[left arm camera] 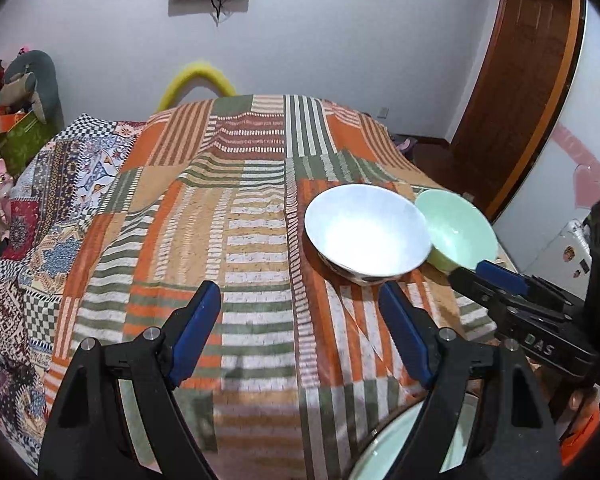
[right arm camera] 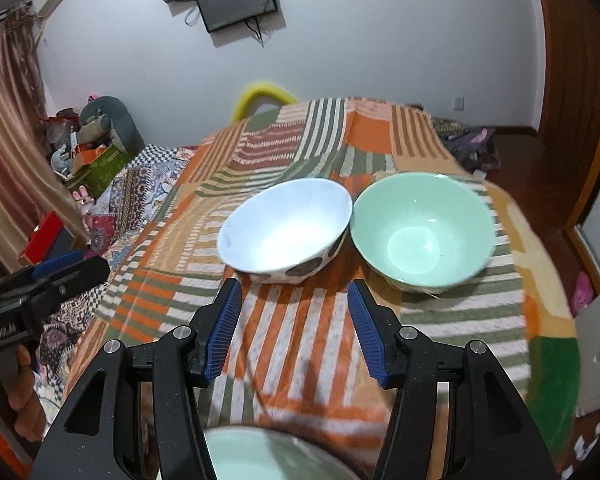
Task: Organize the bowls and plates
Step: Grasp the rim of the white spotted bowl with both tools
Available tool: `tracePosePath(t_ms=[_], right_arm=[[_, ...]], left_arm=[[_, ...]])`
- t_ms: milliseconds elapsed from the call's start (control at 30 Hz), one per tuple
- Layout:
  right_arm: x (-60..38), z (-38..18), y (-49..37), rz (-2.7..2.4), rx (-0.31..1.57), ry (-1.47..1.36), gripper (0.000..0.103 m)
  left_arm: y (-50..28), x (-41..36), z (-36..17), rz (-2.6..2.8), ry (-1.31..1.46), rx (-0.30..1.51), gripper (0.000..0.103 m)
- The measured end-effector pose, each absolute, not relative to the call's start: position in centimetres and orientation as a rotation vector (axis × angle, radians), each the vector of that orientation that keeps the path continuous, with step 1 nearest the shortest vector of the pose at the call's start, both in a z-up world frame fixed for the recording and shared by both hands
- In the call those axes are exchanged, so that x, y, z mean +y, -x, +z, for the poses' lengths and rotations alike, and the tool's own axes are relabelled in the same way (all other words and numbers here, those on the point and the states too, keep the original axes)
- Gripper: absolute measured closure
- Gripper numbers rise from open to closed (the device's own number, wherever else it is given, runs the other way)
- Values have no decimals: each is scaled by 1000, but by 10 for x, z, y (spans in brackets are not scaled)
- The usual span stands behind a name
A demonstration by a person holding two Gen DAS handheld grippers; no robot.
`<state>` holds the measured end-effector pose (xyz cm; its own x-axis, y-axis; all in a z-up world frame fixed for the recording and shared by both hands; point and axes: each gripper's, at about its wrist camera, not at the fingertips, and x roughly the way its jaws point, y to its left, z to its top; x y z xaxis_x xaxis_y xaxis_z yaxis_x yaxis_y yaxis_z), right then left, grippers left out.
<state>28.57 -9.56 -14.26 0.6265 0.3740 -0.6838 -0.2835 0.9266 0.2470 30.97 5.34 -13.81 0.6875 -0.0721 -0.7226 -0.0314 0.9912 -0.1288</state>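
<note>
A white bowl (left arm camera: pixel 366 232) with dark spots outside sits on the striped cloth, touching a pale green bowl (left arm camera: pixel 458 228) on its right. Both also show in the right wrist view: the white bowl (right arm camera: pixel 284 228) and the green bowl (right arm camera: pixel 420 228). A pale green plate (right arm camera: pixel 256 456) lies at the near edge, partly hidden under the grippers; its rim shows in the left wrist view (left arm camera: pixel 384 444). My left gripper (left arm camera: pixel 300 304) is open and empty, short of the white bowl. My right gripper (right arm camera: pixel 294 300) is open and empty, just before the two bowls.
The striped patchwork cloth (left arm camera: pixel 240 220) covers the whole surface and drops off at the right edge (right arm camera: pixel 540 280). A patterned blanket (left arm camera: pixel 40 208) lies to the left. Toys and boxes (right arm camera: pixel 96 140) pile up at far left. A wooden door (left arm camera: pixel 520 80) stands at right.
</note>
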Motion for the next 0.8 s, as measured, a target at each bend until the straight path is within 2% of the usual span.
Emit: tracePosePath(t_ms=[367, 500, 667, 800], right_arm=[[-79, -178, -326, 378, 930, -180, 52], [-77, -183, -332, 367, 940, -190, 55], [-80, -185, -335, 358, 939, -176, 69], [-72, -185, -337, 376, 928, -106, 74]], left_arm=[[-353, 59, -172, -19, 111, 853, 22], [-361, 61, -178, -19, 103, 859, 22], [-376, 63, -186, -26, 120, 876, 22], [-386, 63, -194, -17, 111, 888, 23]])
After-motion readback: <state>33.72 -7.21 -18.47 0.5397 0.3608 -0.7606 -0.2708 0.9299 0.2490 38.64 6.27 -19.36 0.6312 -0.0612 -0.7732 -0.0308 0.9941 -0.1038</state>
